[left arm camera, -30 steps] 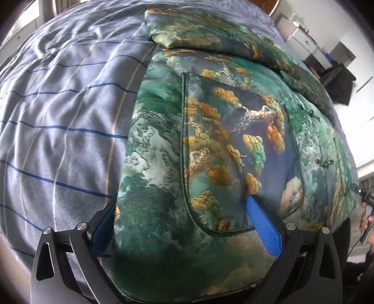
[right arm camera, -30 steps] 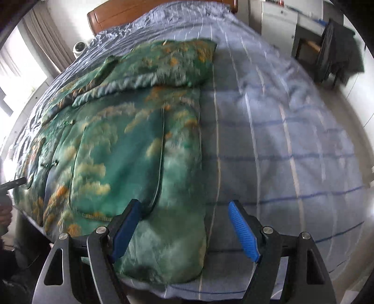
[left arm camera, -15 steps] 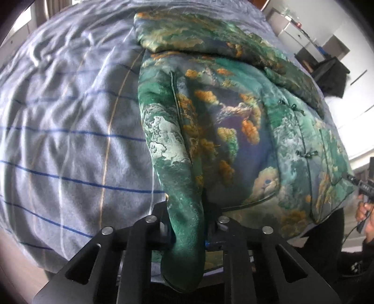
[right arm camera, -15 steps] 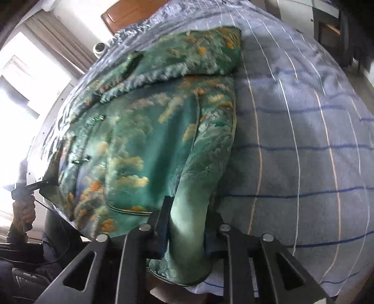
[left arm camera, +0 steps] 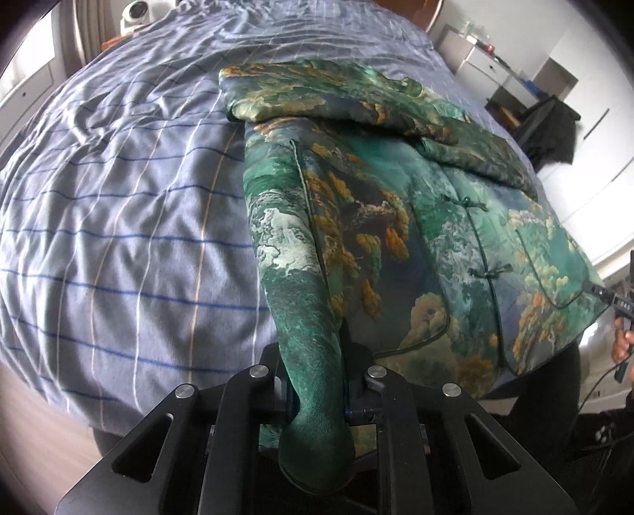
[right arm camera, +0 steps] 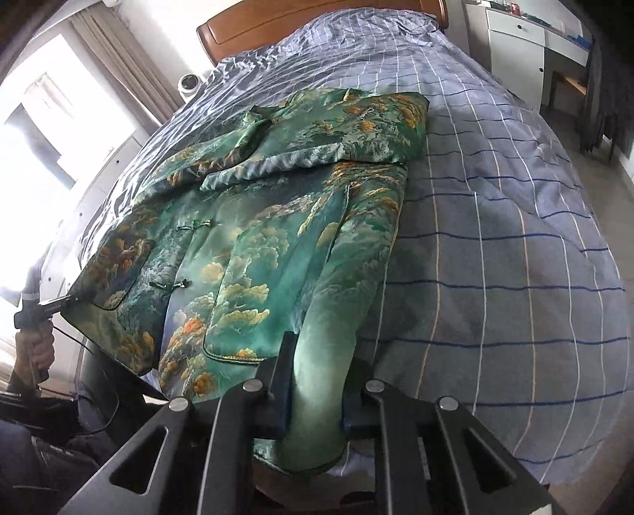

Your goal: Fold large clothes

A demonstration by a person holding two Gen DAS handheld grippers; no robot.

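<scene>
While the left wrist view looks up the bed, the left gripper (left arm camera: 317, 396) is clamped on the near hem corner of the green brocade jacket (left arm camera: 396, 222), jaws closed tight with a thick roll of fabric squeezed between them and drooping over the front of the tool. Jacket lies front-up on the blue checked bedspread (left arm camera: 119, 222), frog buttons (left arm camera: 489, 273) visible down the placket, one sleeve (left arm camera: 317, 91) folded across the chest at the far end. Pinched edge is raised off the bedspread; rest of the garment lies flat, hem at the near edge of the bed. Person's hand (left arm camera: 622, 344) on the other tool's handle shows at far right. White drawer unit (left arm camera: 487, 63) in the back corner. Right wrist view: right gripper (right arm camera: 317, 396) likewise closed on the opposite hem corner, a pale green fold of the jacket (right arm camera: 277, 245) gripped between the jaws and hanging out below them. Patch pocket (right arm camera: 253, 301) sits just left of the gripped edge. Folded sleeves (right arm camera: 348, 123) lie crossed over the upper part. Bedspread (right arm camera: 495, 237) bare to the right, wooden headboard (right arm camera: 297, 23) at top, curtain (right arm camera: 119, 67) and bright window at left. Hand (right arm camera: 35, 348) holding the left tool shows at lower left
</scene>
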